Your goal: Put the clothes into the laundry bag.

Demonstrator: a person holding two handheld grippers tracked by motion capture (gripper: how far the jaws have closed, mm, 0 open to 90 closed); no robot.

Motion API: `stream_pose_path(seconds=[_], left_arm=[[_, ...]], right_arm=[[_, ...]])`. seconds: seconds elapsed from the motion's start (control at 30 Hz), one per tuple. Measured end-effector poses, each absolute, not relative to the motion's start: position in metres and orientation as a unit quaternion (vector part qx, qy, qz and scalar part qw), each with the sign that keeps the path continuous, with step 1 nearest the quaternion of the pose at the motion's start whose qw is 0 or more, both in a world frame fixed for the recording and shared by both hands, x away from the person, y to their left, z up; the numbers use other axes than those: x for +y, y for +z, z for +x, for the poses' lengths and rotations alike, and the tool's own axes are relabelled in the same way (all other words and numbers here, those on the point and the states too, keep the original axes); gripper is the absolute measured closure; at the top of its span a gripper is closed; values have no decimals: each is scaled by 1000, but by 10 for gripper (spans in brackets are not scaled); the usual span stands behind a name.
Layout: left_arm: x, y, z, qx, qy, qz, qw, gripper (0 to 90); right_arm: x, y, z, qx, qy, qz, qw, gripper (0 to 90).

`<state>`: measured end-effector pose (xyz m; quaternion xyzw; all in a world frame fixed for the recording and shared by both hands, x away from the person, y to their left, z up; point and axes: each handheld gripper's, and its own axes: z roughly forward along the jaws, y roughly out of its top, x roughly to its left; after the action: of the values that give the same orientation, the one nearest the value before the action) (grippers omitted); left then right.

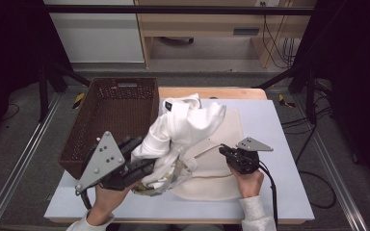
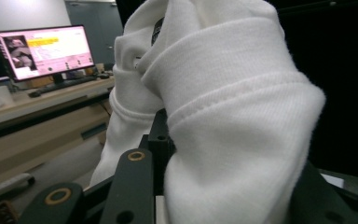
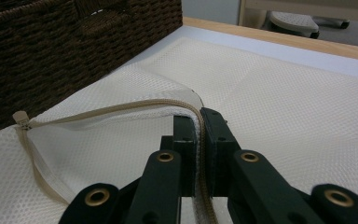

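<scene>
Pinching the zipper edge of the mesh laundry bag point(image 3: 279, 112), the right gripper point(image 3: 198, 122) has its jaws clamped together on the fabric beside the zip, lifting the mouth open above the counter point(image 1: 279, 192). The left gripper point(image 1: 142, 166) holds a bunched white garment point(image 1: 185, 125), jaws clamped on the thick cloth, raised over the bag's near-left corner. The step in hand looks like loading the garment into the bag. Next, the bundle likely needs steering down into the gap under the raised zipper edge before release. Behind sits a brown wicker basket point(image 1: 111, 144).
</scene>
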<state>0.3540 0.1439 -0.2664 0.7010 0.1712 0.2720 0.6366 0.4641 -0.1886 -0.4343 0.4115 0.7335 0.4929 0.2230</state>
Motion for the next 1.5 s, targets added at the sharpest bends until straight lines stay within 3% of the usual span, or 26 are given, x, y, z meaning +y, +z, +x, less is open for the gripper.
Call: stream_pose_path(seconds=[0.4,0.77,1.17,1.4,1.5], left_arm=[[121,-334,360,168,191,763,594,634],[106,-374,369,160,153,811,541,630],[99,-424,405,227,102,861,444,616],[87,-435,407,205,122,878,415,576],[78,-436,402,193,147,885,397,507]], right_arm=[[-189,-435,466,725,495,420,230,853],[-188,-435,466,723,495,421,234,854],[-186,-436,465,724,497,417,234,854],[-183,-437,465,726,496,414,233,854],[-183,-438,465,728,495,414,232,854]])
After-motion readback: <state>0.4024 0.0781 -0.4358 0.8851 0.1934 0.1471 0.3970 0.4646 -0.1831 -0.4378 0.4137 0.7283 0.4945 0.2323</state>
